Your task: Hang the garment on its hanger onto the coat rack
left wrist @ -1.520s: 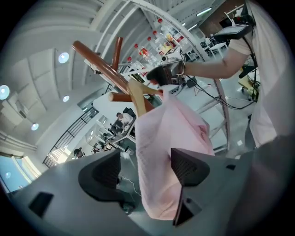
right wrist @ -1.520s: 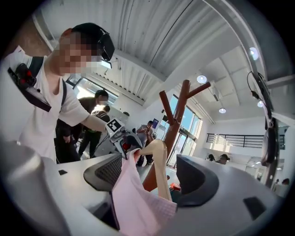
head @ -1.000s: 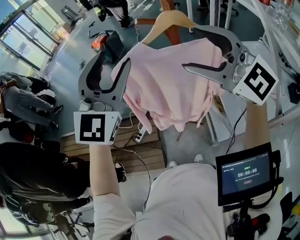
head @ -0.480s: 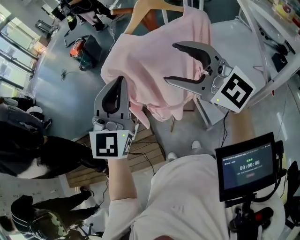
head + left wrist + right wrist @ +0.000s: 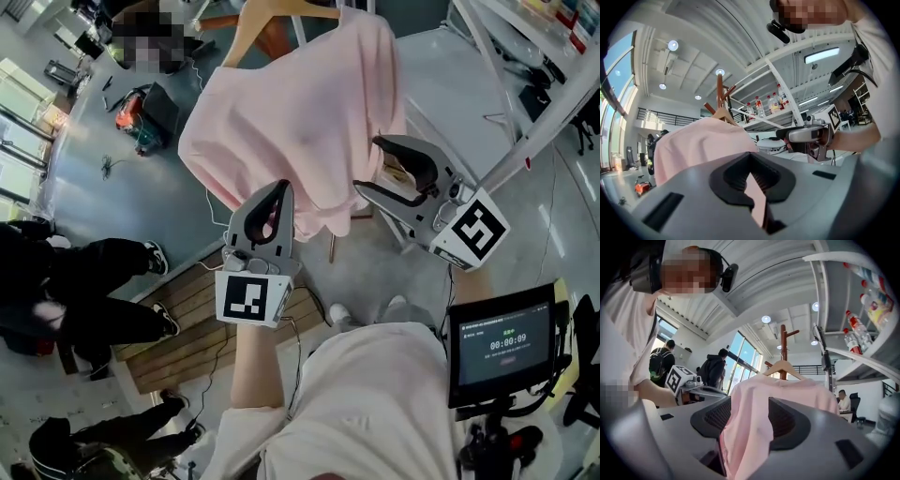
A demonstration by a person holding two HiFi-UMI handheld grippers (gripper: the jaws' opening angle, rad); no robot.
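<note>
A pink garment hangs on a wooden hanger at the top of the head view. The hanger sits against the brown coat rack; its hook is not visible. My left gripper is at the garment's lower hem, jaws closed with a strip of pink fabric pinched between them. My right gripper stands open at the garment's right lower edge. Loose pink fabric drapes down between its spread jaws. The rack rises behind the garment.
A white metal shelf frame with bottles stands close on the right. Several people are on the left. A wooden pallet lies on the floor below. A tablet hangs at my chest.
Both grippers have come down from the hanger to the garment's lower edge. The left jaws, wide open earlier, have closed on the hem. The garment hangs higher and farther away.
</note>
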